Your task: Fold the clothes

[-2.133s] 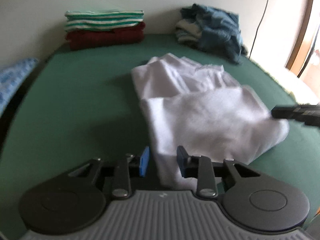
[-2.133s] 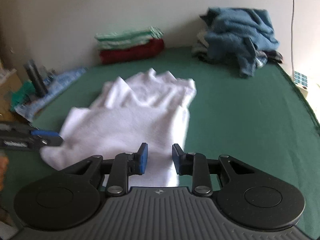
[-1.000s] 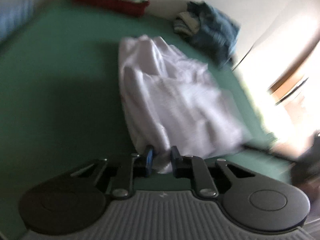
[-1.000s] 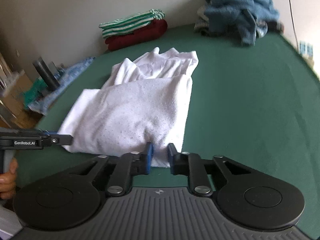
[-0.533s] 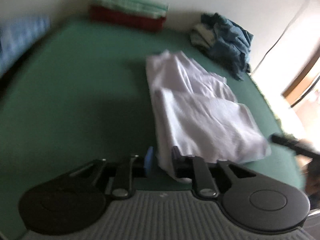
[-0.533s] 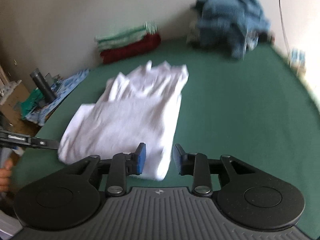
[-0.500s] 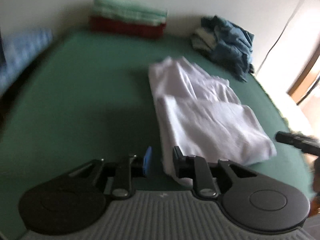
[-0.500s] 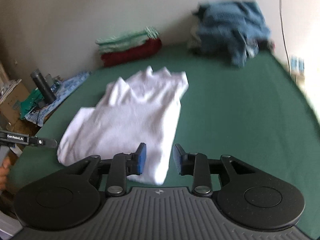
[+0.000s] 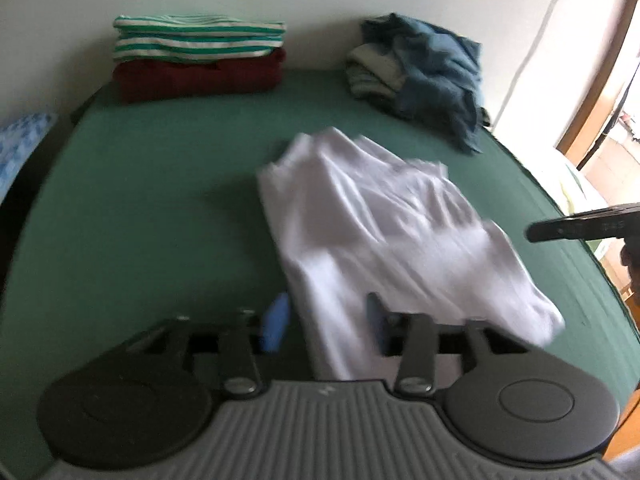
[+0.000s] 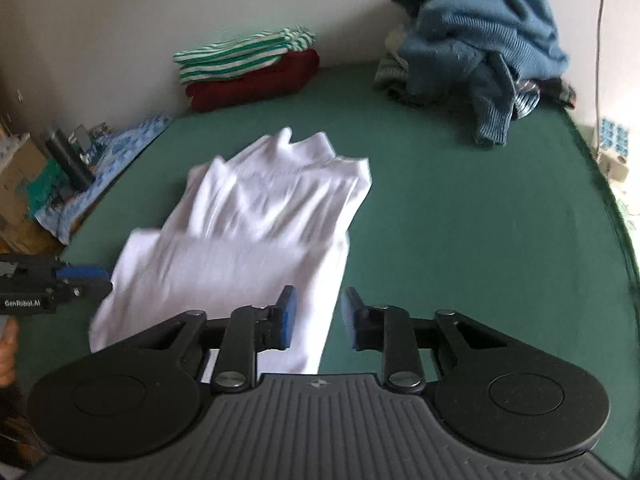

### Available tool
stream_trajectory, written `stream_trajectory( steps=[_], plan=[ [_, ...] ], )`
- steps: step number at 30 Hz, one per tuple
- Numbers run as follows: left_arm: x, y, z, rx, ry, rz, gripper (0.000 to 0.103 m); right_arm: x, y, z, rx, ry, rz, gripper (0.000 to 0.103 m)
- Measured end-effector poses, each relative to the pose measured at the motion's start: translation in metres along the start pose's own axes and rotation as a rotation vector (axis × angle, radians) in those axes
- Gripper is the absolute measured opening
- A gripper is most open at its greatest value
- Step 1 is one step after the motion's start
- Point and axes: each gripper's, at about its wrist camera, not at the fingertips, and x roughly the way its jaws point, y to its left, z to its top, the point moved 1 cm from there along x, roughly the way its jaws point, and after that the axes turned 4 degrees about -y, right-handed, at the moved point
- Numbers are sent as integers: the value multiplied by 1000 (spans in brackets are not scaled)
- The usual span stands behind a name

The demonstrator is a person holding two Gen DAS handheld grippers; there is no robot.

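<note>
While both hand-held grippers, left (image 9: 326, 322) and right (image 10: 318, 316), hovered with fingers apart over the white garment (image 10: 256, 240), nothing was clamped. A shallow pinch risked catching only 1 layer and dragging the loose fold open on the green table (image 10: 460, 208).

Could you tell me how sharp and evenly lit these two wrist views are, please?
Left wrist view: the white garment and the left tongs are smeared by motion blur, and the window side at right is blown out. Right wrist view: steadier, with the blue sweater pile fairly crisp and only the garment's near edge soft. Both bend the green surface with fisheye curvature.
</note>
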Motion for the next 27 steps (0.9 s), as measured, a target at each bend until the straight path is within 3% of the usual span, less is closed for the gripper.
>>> stream_trajectory(
  steps=[5,10,14,15,19,27],
  plan=[
    [63,51,56,-13,52,-51,51,41,-32,42,87,123,96,33],
    [108,71,70,28,96,-77,51,66,-48,54,122,122,165,35],
    [119,69,71,52,90,-120,46,86,-61,65,149,121,219,35],
    [120,66,72,62,84,-125,39,92,-64,67,156,120,233,35],
    [126,68,74,40,76,-191,39,108,-74,77,175,119,283,35],
    [138,75,82,-27,71,-297,54,125,-76,89,154,118,349,29]
  ],
)
